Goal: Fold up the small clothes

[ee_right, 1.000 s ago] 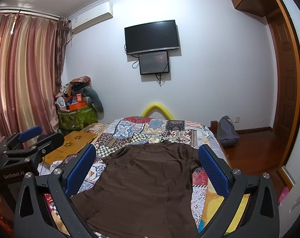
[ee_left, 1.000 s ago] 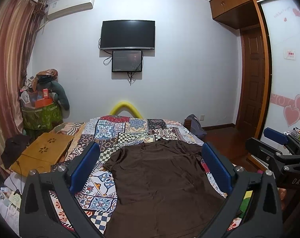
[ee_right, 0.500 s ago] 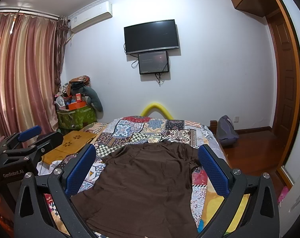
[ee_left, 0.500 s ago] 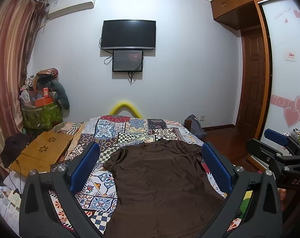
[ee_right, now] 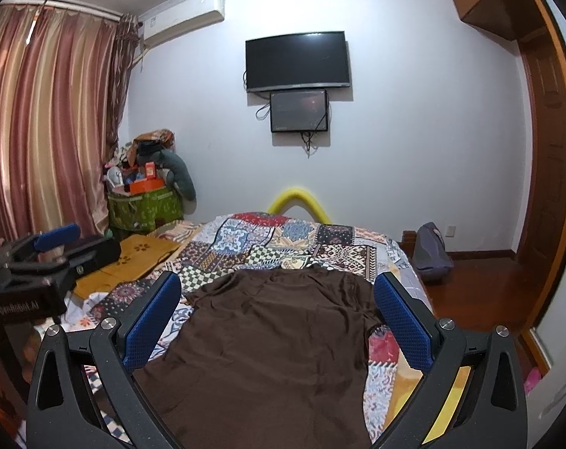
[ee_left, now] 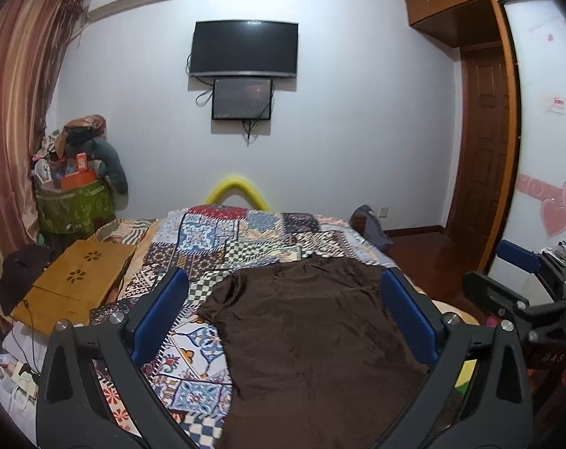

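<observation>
A dark brown T-shirt (ee_left: 313,336) lies spread flat on the patchwork bedspread (ee_left: 223,239), collar toward the far wall; it also shows in the right wrist view (ee_right: 268,340). My left gripper (ee_left: 283,310) is open and empty, held above the shirt's near part. My right gripper (ee_right: 277,310) is open and empty too, above the shirt. Each gripper appears in the other's view: the right one at the right edge (ee_left: 522,288), the left one at the left edge (ee_right: 55,247).
A wooden lap table (ee_left: 77,280) lies on the bed's left side. A green basket piled with things (ee_left: 73,202) stands by the curtain (ee_right: 47,131). A bag (ee_right: 430,254) sits on the floor right of the bed. A TV (ee_left: 243,48) hangs on the wall.
</observation>
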